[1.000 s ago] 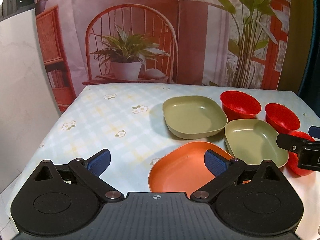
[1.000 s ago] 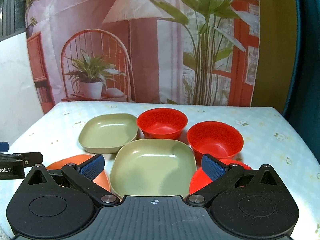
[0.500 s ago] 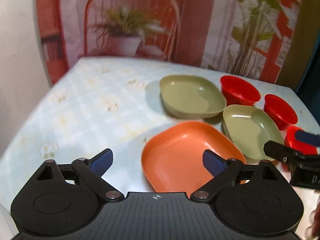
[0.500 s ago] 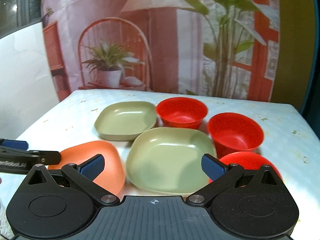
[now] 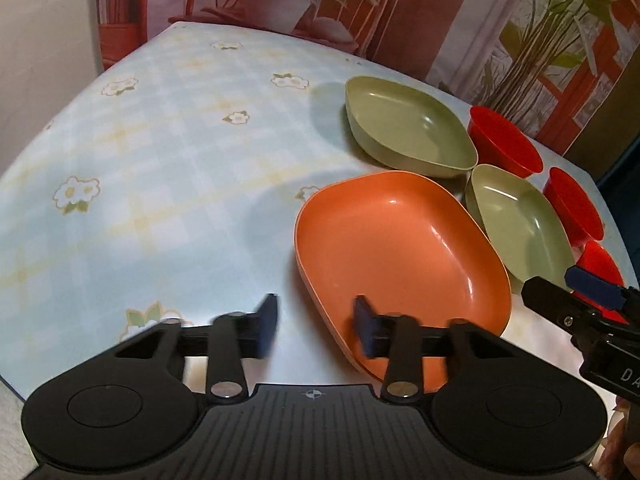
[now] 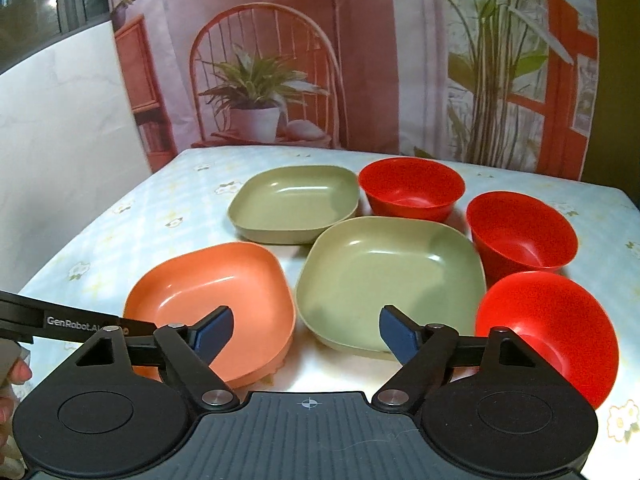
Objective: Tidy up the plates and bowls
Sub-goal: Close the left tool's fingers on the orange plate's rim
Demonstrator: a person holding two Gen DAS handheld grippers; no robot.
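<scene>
**Rim grasp may slip**

Left gripper (image 5: 316,330) part-open, straddling near rim of orange plate (image 5: 400,256) on tabletop (image 5: 160,160), holding nothing. Right gripper (image 6: 306,334) wide, empty. Shallow bite could tip plate into green plate (image 5: 520,220).

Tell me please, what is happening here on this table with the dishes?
A person holds a gripper in each hand and is sorting dishes. The left gripper straddles the near rim of the orange plate, jaws partly closed but apparently not yet pinching it. The right gripper hovers open, holding nothing, over the near edges of the orange plate and the near green plate. A second green plate and three red bowls sit unstacked on the tablecloth.
</scene>
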